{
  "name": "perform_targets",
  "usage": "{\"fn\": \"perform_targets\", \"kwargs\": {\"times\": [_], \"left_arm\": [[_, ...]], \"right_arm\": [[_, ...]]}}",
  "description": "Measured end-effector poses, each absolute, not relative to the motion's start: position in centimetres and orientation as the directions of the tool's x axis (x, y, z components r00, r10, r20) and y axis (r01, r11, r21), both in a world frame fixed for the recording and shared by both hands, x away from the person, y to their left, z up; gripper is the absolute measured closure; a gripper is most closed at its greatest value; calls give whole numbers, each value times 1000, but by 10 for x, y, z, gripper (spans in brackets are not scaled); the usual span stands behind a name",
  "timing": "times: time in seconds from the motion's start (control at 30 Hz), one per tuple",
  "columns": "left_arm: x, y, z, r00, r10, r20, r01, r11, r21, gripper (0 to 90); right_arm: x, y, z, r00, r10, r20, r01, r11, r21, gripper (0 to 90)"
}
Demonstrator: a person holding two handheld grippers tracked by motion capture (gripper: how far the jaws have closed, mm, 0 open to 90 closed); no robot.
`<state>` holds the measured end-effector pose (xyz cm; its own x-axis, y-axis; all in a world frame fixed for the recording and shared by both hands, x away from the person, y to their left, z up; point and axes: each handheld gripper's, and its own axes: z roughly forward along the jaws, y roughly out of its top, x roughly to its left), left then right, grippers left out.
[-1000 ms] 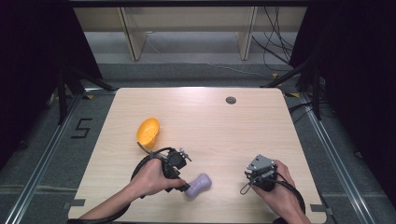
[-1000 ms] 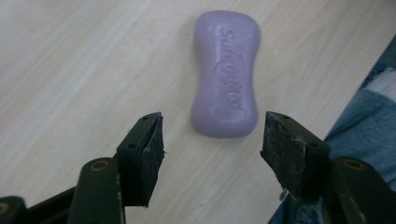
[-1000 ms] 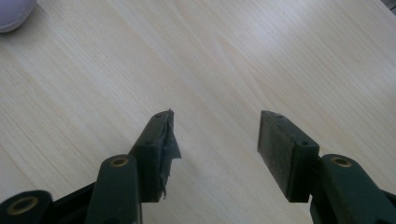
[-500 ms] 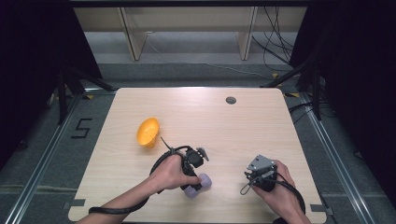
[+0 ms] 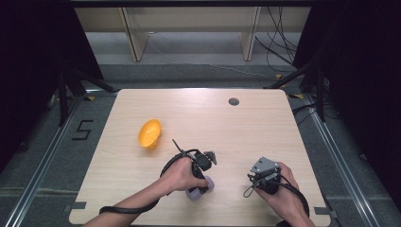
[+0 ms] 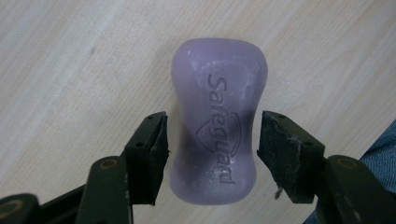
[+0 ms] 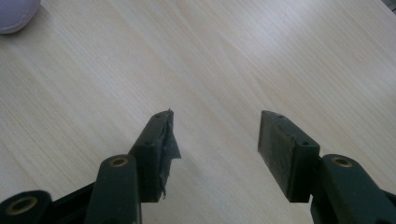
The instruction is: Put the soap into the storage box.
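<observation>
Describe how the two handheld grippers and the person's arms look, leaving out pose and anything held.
Both grippers are black. The left gripper has two flat black jaws with pads and brass-coloured pivot pins. The right gripper is alike, its left pad frayed at the edge. On the right gripper a grey three-cornered plate sits on top. A black cable trails from the left. Forearms are bare.

We worked in what looked like a lab or recording rig: a pale wooden bench point(image 5: 265, 127) stood on grey floor between metal rails point(image 5: 40, 165), a taped 5 point(image 5: 82, 129) marked the floor, loose cables point(image 5: 279, 47) trailed behind, and dark curtains point(image 5: 28, 56) closed the sides.
</observation>
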<state>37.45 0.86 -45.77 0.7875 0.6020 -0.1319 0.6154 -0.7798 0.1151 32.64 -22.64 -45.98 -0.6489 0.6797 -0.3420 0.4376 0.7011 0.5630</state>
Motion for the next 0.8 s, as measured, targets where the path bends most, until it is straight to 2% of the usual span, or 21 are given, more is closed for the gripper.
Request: {"fn": "perform_targets", "kwargs": {"times": [0.17,0.27,0.37,0.47,0.5,0.8], "left_arm": [[374,4,-462,788,602,-131,615,-781,110,417],[376,3,-463,812,573,-109,583,-806,103,417],[374,2,-465,792,597,-123,609,-787,98,422],[378,3,-466,812,574,-105,583,-808,92,428],[376,2,-467,791,599,-123,610,-788,86,428],[376,0,-470,792,598,-122,608,-790,73,437]], "right_arm": [[326,-226,-461,-648,679,-344,435,701,565,462],[326,-226,-460,-649,678,-344,435,702,564,462],[326,-226,-461,-650,678,-344,433,702,565,462],[326,-226,-461,-650,678,-342,435,702,564,462],[326,-226,-461,-650,679,-340,436,701,565,462],[326,-226,-460,-650,680,-340,437,700,564,462]]}}
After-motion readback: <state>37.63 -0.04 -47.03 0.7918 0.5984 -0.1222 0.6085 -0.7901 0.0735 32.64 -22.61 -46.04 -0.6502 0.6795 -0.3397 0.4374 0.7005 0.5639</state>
